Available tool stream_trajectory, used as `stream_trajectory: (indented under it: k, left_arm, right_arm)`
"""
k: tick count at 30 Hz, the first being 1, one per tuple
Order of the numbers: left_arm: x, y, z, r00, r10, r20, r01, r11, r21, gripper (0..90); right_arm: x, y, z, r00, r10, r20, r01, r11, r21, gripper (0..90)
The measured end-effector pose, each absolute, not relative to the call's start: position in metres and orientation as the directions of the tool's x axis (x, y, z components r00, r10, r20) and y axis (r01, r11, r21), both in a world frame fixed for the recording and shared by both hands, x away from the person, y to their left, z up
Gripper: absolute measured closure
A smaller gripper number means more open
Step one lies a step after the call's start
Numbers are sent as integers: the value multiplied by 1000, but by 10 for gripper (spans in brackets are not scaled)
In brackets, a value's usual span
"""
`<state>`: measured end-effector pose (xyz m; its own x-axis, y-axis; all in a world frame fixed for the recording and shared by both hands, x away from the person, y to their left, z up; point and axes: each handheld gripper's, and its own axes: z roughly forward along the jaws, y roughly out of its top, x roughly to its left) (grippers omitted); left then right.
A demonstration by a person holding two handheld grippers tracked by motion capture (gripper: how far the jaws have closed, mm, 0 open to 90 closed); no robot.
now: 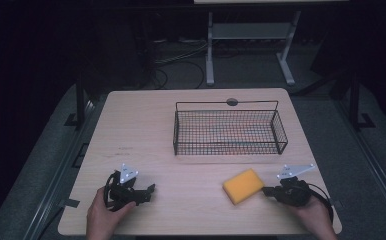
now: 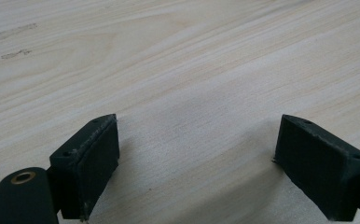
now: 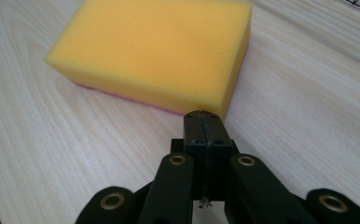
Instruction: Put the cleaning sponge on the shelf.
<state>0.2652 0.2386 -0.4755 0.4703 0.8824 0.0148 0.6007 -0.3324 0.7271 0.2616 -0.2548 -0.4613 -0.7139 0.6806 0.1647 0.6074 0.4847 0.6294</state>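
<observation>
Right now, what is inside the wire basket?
The basket looks empty: through its mesh I see just the wooden table, with faint coloured streaks I cannot identify. The near wall's mesh partly hides the bottom, so something small and flat could lie there unseen.

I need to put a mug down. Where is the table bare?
Bare: the wide left strip of the table beside the wire basket, and the front middle between the left hand-held gripper and the yellow sponge. Crowded: front right, where the right hand-held gripper nears the sponge.
</observation>
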Motion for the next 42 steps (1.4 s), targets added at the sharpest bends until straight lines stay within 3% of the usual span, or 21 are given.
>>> stream_trajectory:
  k: [42]
  left_arm:
    - [264,239,-475,469,883,14,604,-332,725,128]
  right_arm:
    - [299,-244,-459,-721,679,138,586,492,644,897]
